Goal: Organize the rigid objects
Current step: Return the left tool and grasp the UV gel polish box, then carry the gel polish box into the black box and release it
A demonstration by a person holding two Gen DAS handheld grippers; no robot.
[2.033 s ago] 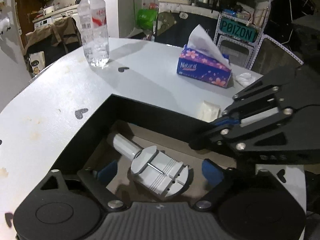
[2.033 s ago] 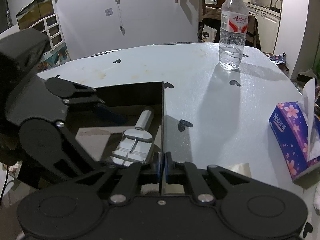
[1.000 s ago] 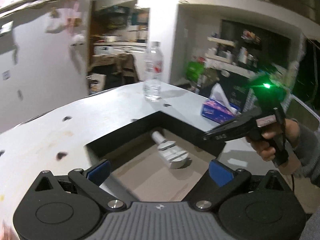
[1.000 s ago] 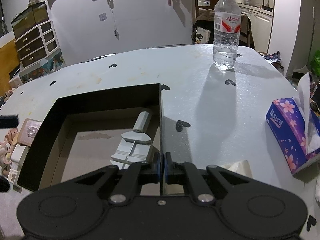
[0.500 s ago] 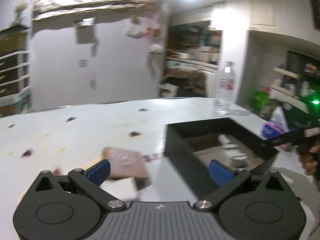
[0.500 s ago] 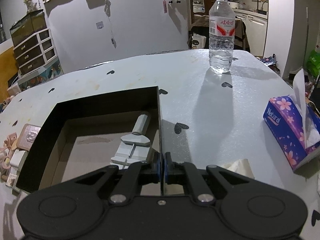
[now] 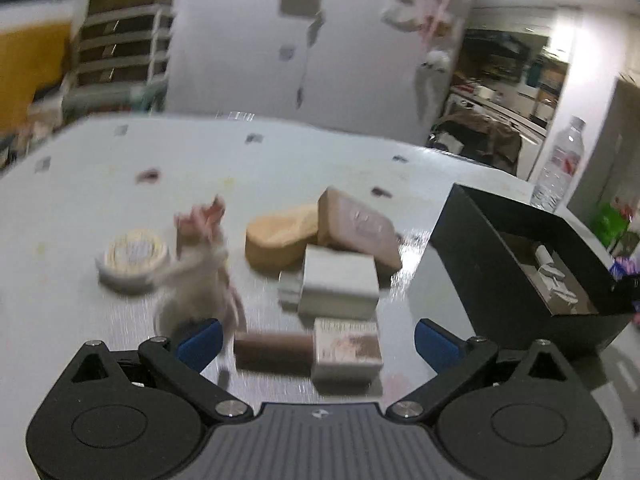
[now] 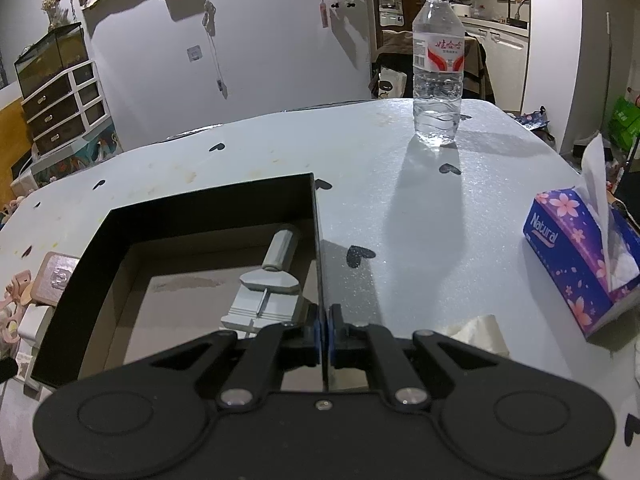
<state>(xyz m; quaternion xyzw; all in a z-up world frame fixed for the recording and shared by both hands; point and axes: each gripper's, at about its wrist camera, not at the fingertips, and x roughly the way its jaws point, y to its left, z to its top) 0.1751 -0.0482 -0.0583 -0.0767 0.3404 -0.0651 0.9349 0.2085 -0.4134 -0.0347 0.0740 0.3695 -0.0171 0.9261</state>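
My right gripper [image 8: 324,328] is shut on the thin right wall of the black box [image 8: 316,240], and a grey metal tool [image 8: 268,292] lies inside the box. In the left wrist view, my left gripper [image 7: 316,344] is open above a cluster of small items left of the black box [image 7: 520,272]. A brown bar [image 7: 272,350] and a small white box [image 7: 346,352] lie between its blue pads [image 7: 198,342], untouched. Beyond them are a grey-white box [image 7: 340,284], a pink-brown flat box [image 7: 360,228], a tan oval box [image 7: 280,236], a round tin [image 7: 134,258] and a white-pink figure [image 7: 200,268]. This view is blurred.
A water bottle [image 8: 438,68] stands at the far side of the white table [image 8: 440,208]. A purple tissue box [image 8: 580,264] sits at the right edge, with a crumpled tissue [image 8: 480,334] near my right gripper. Drawers and a wall lie beyond the table.
My left gripper has swung left from the black box to the cluster of small items and dropped lower, staying open. The right gripper has kept still on the box wall.
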